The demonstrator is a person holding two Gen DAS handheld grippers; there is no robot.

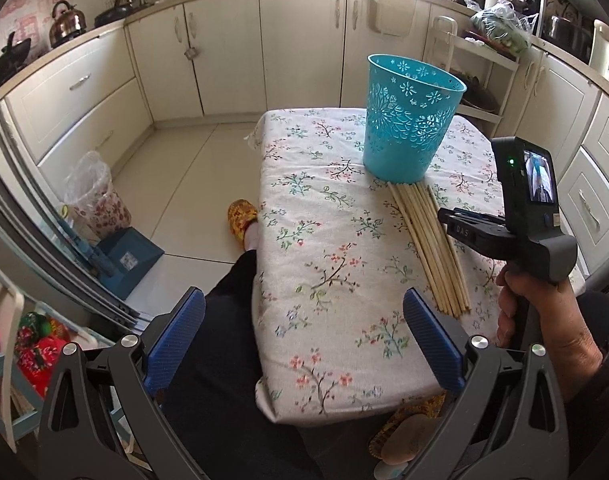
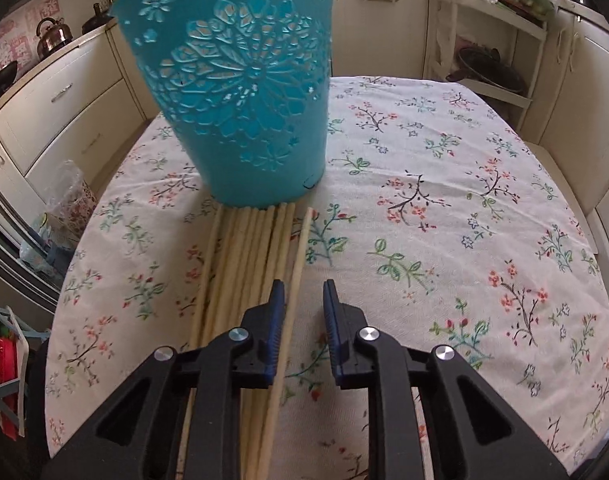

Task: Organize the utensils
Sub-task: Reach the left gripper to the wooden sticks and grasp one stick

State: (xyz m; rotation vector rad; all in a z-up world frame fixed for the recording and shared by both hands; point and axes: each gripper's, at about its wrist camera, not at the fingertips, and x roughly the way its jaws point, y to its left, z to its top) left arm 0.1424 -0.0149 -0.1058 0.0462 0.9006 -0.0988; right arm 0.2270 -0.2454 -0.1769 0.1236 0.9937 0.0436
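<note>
A basket [image 1: 410, 120] stands upright on the counter [image 1: 324, 240]; chopsticks [image 1: 428, 248] lie bundled just before the basket, tips touching its base.

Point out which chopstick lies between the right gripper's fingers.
The lone chopstick lying apart on the right side of the bundle, separated by a gap of tablecloth. It runs between the right gripper fingers; the others lie left of them.

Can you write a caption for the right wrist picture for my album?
Right gripper, jaws apart, hovers over one chopstick beside the chopstick bundle below a blue basket.
</note>
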